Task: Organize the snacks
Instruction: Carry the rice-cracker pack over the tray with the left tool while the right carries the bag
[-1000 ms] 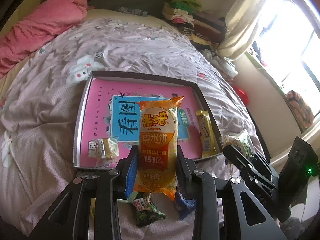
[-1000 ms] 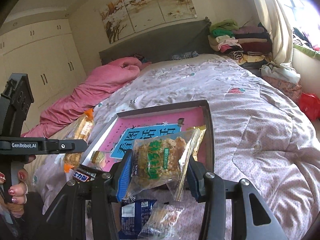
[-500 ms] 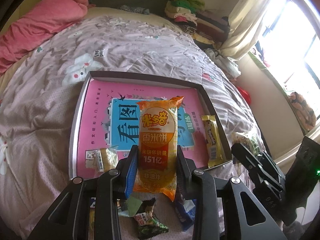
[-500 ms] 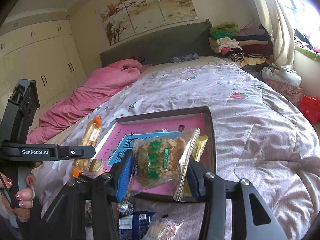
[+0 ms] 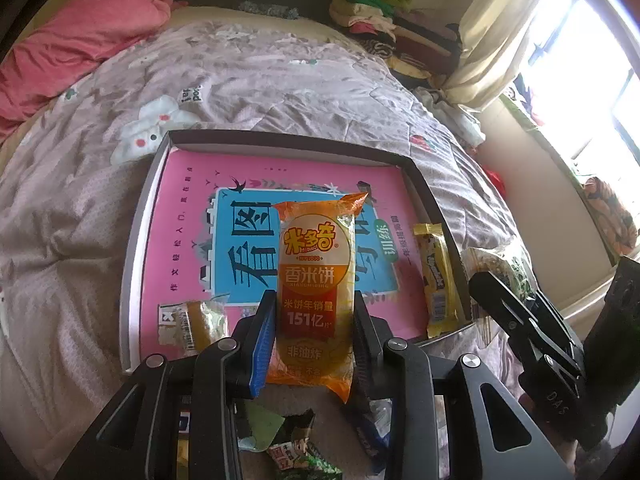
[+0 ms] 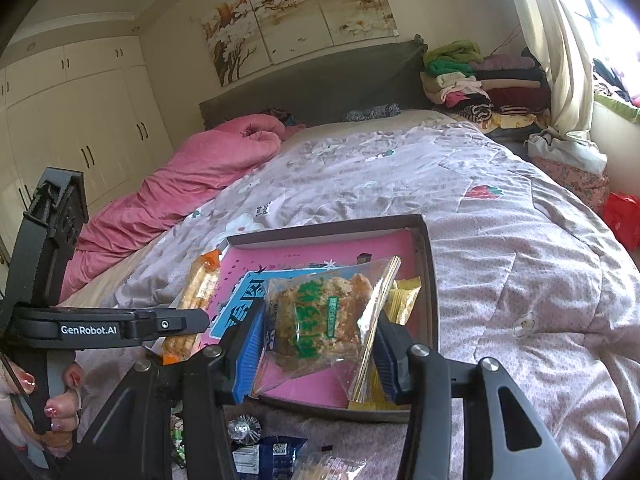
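Observation:
My left gripper (image 5: 314, 320) is shut on an orange rice-cracker pack (image 5: 316, 280), held upright above the near edge of a shallow box (image 5: 280, 138) with a pink and blue printed floor. Inside the box lie a yellow bar (image 5: 436, 276) at the right and a small wrapped snack (image 5: 192, 324) at the near left. My right gripper (image 6: 318, 340) is shut on a clear bag with a green-printed crispy cake (image 6: 320, 320), hovering over the box's (image 6: 426, 280) near right part. The left gripper and its orange pack (image 6: 196, 304) show at the left of the right wrist view.
Loose snacks lie on the quilt (image 5: 260, 72) in front of the box: a green wrapper (image 5: 296, 452), a dark blue pack (image 6: 268, 456), a foil sweet (image 6: 244, 428). A pink duvet (image 6: 192, 184) is at the far left, folded clothes (image 6: 480, 80) by the headboard, curtain and window at the right.
Both grippers have moved forward over the box with their packs still held; the box looks nearer and larger in both views.

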The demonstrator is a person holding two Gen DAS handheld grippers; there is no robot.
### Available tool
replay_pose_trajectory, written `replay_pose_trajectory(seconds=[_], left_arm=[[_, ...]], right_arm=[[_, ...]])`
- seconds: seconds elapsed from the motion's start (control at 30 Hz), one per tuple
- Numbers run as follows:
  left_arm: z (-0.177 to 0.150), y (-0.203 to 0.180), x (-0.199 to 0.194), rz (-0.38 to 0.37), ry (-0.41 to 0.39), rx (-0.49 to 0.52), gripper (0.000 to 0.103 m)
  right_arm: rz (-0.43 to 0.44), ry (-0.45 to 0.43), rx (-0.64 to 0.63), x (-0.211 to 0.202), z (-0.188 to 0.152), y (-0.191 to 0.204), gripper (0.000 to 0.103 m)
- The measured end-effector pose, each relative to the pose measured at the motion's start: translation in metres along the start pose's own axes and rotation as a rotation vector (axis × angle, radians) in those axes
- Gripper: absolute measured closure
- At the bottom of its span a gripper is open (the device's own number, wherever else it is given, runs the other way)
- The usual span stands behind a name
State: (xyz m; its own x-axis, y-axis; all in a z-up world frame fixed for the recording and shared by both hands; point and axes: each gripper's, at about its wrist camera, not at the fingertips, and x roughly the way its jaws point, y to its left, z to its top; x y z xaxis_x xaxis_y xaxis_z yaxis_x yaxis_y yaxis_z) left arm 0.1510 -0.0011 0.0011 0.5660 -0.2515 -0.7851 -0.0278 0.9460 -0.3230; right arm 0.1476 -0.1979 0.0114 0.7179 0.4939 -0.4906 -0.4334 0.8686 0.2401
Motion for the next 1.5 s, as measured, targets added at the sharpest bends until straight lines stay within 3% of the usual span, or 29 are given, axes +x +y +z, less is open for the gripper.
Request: replay_pose_trajectory(seconds=[0.67, 1.13, 1.5], left_arm=[[0.0, -0.002, 0.027, 0.038, 0.037, 0.037, 0.068], [-0.004, -0.007, 0.043, 0.082, 0.05, 0.074, 0.068], [-0.004, -0.014, 0.054, 0.076, 0.066, 0.095, 0.068]], right_arm=[[-0.019, 0.04, 0.024, 0.021, 0.001, -0.01, 0.054], [-0.025, 0.167, -0.041, 0.049, -0.014, 0.002, 0.054], [-0.028, 0.197, -0.064, 0.057, -0.019, 0.007, 0.054]])
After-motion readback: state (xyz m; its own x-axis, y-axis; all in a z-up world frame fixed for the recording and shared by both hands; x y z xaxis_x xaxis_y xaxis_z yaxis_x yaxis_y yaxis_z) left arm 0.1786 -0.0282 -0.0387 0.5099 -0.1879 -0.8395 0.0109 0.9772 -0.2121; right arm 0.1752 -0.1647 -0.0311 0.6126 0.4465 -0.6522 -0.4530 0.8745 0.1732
